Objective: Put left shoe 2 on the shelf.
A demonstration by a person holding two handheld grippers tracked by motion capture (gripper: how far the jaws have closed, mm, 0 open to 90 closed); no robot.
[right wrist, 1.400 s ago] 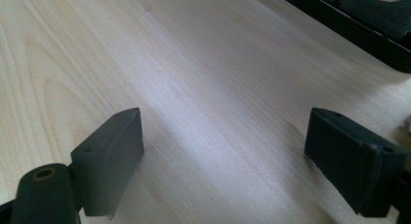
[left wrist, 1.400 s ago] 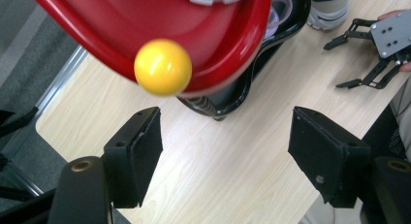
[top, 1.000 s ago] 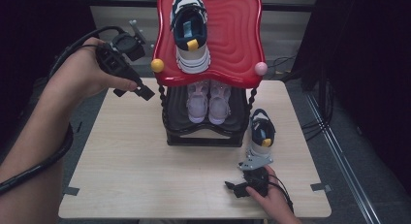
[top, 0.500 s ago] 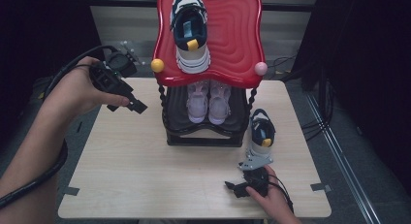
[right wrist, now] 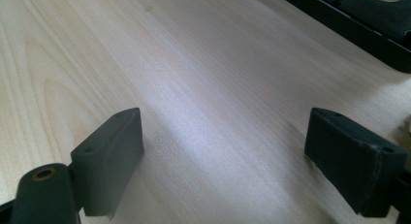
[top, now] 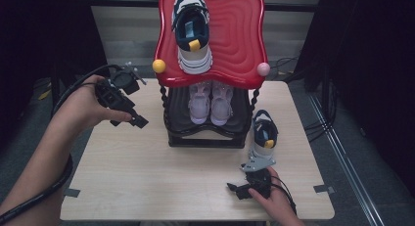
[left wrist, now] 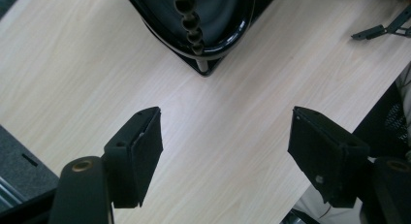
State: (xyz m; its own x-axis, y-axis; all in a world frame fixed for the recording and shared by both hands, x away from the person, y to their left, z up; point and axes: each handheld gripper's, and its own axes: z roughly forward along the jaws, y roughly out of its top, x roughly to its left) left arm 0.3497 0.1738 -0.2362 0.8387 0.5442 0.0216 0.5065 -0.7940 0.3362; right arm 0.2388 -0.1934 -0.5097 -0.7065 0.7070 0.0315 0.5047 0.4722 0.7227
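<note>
Setting: pale wooden table (top: 147,177) is seen between dark curtains, with grey floor and cables at the right.
Left gripper (top: 138,121): held in a hand above the table's left part, just left of the rack; its jaws are spread wide with nothing between them, as is seen in the left gripper view (left wrist: 225,141).
Right gripper (top: 234,189): rested low on the table near the front edge, held in a hand; jaws are parted and empty, bare wood being seen between them in the right gripper view (right wrist: 223,151).
Nearest thing: navy and white shoe (top: 264,135) is stood on the table just beyond the right gripper, beside the rack's right leg.
Rack: black lower shelf (top: 205,138) is loaded with a pale pink pair (top: 210,101).
Top: red tray (top: 240,35) is occupied by a second navy shoe (top: 192,33).
</note>
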